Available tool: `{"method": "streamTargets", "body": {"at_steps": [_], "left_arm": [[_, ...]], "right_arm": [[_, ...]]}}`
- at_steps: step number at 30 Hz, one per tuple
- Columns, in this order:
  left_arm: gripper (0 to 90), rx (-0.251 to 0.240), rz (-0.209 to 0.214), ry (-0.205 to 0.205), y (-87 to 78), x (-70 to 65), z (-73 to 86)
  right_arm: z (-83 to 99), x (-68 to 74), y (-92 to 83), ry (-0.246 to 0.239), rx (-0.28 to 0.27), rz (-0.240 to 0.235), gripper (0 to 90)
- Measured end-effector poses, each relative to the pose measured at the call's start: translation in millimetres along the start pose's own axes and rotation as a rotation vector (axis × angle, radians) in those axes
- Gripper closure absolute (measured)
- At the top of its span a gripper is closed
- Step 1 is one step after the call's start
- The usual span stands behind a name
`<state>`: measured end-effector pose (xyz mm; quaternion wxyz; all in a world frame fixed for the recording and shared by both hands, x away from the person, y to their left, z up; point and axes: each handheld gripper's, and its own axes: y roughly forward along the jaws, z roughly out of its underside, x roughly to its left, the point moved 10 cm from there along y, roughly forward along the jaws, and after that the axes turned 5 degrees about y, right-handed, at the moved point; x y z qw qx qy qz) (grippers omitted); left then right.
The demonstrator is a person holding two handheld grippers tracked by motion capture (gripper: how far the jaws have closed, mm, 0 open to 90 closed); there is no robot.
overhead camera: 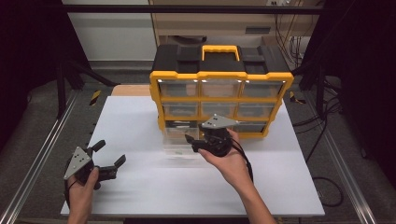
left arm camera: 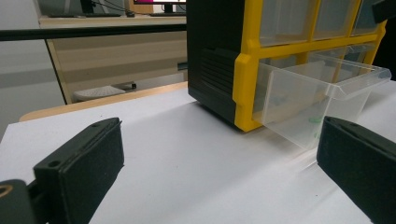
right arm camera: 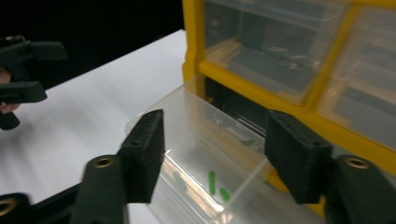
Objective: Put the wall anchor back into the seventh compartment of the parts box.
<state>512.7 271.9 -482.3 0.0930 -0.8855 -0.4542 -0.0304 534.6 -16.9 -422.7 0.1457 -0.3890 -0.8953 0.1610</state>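
Drawer (overhead camera: pixel 180 142): I see a clear plastic tray pulled out of the bottom-left slot of the cabinet (overhead camera: pixel 219 77), its outer end over the white counter (overhead camera: pixel 140 186).
Drawer axis: long side runs from the cabinet toward me; open top faces up, front lip toward my side.
High view: shows me the whole yellow-and-black cabinet with its handle and three rows of drawers.
Right tongs view: small green pieces (right arm camera: pixel 212 181) lie on the drawer floor; from above I cannot make them out.
Left tongs view: cabinet's black side wall and the drawer in profile.
Right tongs (overhead camera: pixel 192 142): apart, right at the drawer, clamping nothing.
Left tongs (overhead camera: pixel 111 153): apart, empty, well left of the drawer above the counter.
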Motion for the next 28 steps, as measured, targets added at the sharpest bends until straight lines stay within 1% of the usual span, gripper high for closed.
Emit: {"method": "streamTargets", "body": {"at_steps": [3,6,8,10,12,13,15,16,19,22,24,26,27,28], "left_arm": [[0.4,0.000,0.001,0.000,-0.2,-0.4,-0.2],[0.4,-0.001,0.002,-0.001,-0.7,-0.8,-0.4],[0.4,0.002,0.005,0.000,-0.8,-1.5,0.0],[0.4,0.003,0.008,0.000,-0.6,-2.8,0.1],[0.4,0.005,0.012,0.005,-0.4,-4.5,0.1],[0.4,0.004,0.014,0.010,-0.2,-5.4,-0.2],[0.3,0.006,0.019,0.016,0.0,-7.2,-0.3],[0.3,0.007,0.019,0.018,0.2,-8.0,-0.3],[0.3,0.011,0.023,0.024,0.3,-10.4,0.1],[0.3,0.015,0.025,0.026,0.0,-11.9,0.4],[0.3,0.017,0.025,0.028,-0.2,-12.5,0.4],[0.3,0.017,0.024,0.026,-0.4,-12.8,0.2],[0.3,0.019,0.024,0.027,-0.7,-13.0,0.5],[0.3,0.020,0.023,0.028,-1.1,-13.2,0.4]], "right_arm": [[2.2,-13.1,-12.8,0.025,-0.045,0.028,22.2],[9.1,-26.8,-23.5,0.049,-0.079,0.043,12.3],[16.5,-35.9,-30.3,0.057,-0.090,0.057,10.2],[22.8,-44.6,-37.8,0.059,-0.122,0.072,8.7],[31.7,-52.7,-45.7,0.061,-0.136,0.090,7.6],[36.4,-56.1,-49.7,0.072,-0.143,0.091,7.5],[46.8,-60.5,-58.0,0.093,-0.156,0.076,6.3],[51.7,-63.5,-62.5,0.089,-0.161,0.080,5.9],[64.3,-75.0,-75.9,0.101,-0.184,0.111,6.6],[76.0,-87.2,-87.6,0.089,-0.205,0.152,10.4],[82.9,-94.7,-94.2,0.068,-0.223,0.177,10.6],[87.0,-100.0,-98.7,0.047,-0.250,0.186,10.5],[88.8,-101.4,-100.5,0.035,-0.251,0.190,9.8],[90.6,-103.3,-102.1,-0.007,-0.251,0.210,9.4]]}}
